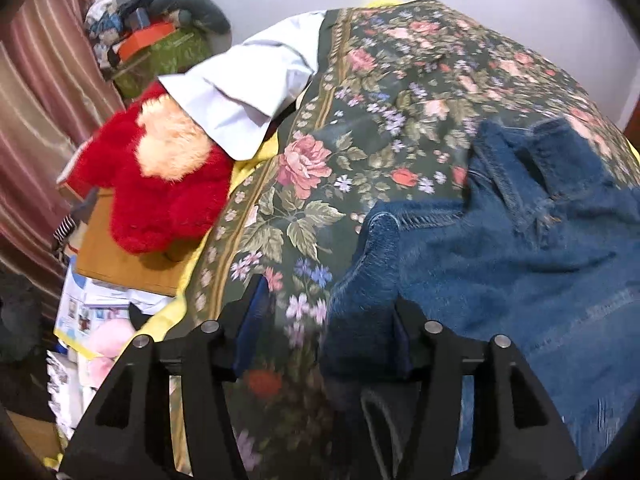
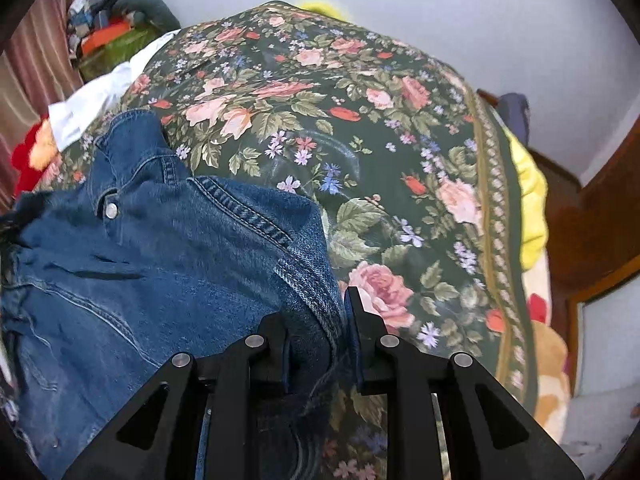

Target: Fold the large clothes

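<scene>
Blue denim jeans (image 1: 500,260) lie crumpled on a dark green floral bedspread (image 1: 360,100). My left gripper (image 1: 328,316) stands open over the jeans' left edge. A fold of denim rests by its right finger, and bare bedspread shows between that fold and the left finger. In the right wrist view the jeans (image 2: 160,260) show their waistband and a metal button (image 2: 111,211), spread over the bedspread (image 2: 360,120). My right gripper (image 2: 316,320) is shut on the waistband's right end, with the thick denim seam pinched between its pads.
A white garment (image 1: 248,92) lies at the bed's far left edge, half over a red plush toy (image 1: 160,184). A cardboard box (image 1: 120,264), papers and a curtain (image 1: 36,100) are beside the bed. A yellow blanket (image 2: 528,200) and a wooden frame (image 2: 592,220) border the right side.
</scene>
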A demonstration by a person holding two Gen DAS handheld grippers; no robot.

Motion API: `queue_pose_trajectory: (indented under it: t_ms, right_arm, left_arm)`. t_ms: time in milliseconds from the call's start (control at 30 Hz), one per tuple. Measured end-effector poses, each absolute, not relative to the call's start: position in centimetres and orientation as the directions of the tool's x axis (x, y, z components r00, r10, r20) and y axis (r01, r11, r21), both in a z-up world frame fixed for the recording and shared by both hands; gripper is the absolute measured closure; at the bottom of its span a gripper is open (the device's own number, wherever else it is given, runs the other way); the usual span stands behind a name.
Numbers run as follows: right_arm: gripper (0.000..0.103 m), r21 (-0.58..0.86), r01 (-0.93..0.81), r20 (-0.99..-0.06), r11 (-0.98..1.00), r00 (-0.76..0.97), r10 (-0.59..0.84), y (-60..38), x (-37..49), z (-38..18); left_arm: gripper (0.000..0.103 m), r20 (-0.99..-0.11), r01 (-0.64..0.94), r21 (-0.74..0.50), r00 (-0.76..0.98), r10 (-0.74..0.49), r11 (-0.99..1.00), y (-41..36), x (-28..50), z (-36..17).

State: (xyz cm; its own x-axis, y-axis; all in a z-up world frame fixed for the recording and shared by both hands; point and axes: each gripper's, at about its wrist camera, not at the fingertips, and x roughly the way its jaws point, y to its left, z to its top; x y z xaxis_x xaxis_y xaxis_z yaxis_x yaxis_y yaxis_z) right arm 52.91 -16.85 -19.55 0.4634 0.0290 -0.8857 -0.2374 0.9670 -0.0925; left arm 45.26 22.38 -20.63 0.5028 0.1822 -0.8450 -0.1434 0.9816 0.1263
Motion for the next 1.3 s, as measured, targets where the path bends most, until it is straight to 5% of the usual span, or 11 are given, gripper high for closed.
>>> queue_pose_trajectory:
  t_ms: [300,467,800,1000,1300]
  right_arm:
    - [0.084,-0.270,-0.172,-0.851,0.947,0.504,-0.151,-15.0,53.4,-20.3]
    - [0.041,-0.315,-0.082,-0.810,0.946,0.543,-0.222,-15.9,53.0,-19.5]
    - [0.034,-0.235,-0.168,-0.737,0.957,0.673,-0.063,-17.6,43.9,-11.2]
    - [0.010,-0.137,-0.197,-0.641,0.971,0.765,0.065,-18.8,36.4,-4.5]
    - [0.000,0.068,-0.258,-0.699,0.964,0.676,0.231,-19.7,29.4,-2.5]
  left_arm:
    - [0.046,-0.791,-0.086,0.160,0.586,0.179,0.983,19.7,39.4,-14.5]
    - [0.041,-0.765,-0.094,0.127,0.624,0.158,0.987,19.4,36.8,-11.9]
    - [0.040,-0.712,-0.109,0.074,0.691,0.129,0.991,17.6,32.0,-9.2]
    - [0.039,-0.683,-0.100,0.046,0.723,0.105,0.994,16.3,28.2,-8.0]
    - [0.016,-0.680,-0.097,0.001,0.729,0.072,0.995,15.8,23.6,-8.9]
